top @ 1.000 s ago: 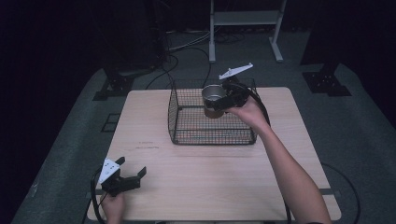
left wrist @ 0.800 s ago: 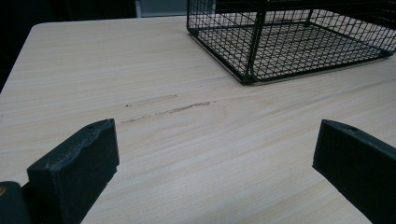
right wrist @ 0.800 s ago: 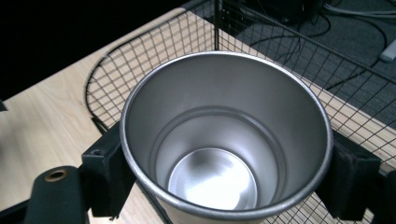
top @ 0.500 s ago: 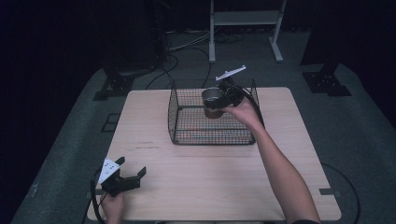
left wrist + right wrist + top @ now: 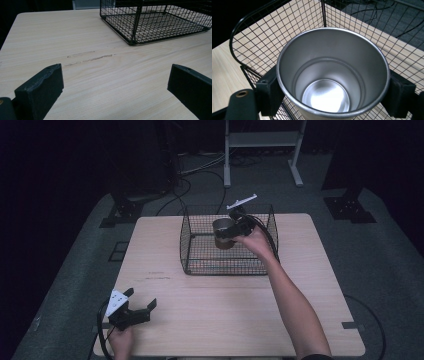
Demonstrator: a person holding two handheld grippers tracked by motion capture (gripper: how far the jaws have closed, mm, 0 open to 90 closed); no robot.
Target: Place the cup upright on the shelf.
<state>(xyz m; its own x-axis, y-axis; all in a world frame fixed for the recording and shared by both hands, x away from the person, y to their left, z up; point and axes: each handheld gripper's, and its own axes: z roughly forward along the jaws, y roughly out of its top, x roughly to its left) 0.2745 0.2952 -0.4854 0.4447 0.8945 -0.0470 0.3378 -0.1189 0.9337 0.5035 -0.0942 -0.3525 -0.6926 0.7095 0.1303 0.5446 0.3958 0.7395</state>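
The shiny round steel cup (image 5: 333,75), clamped in the right gripper (image 5: 233,231) above the black wire basket (image 5: 200,251), could snag its far rim, while the left gripper (image 5: 131,312) gapes empty near-left.

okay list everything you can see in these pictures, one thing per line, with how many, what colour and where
table: one, light wood, centre of the high view
wire basket: one, black, far middle of the table
metal cup: one, silver, empty, held above the basket
scuff marks: a few, dark, on the table near the basket
floor cables: several, dark and pale, behind the table
metal frame: one, pale grey, on the floor beyond the table
left hand-held gripper: one, black, open, near left corner of the table
right hand-held gripper: one, black, shut on the metal cup
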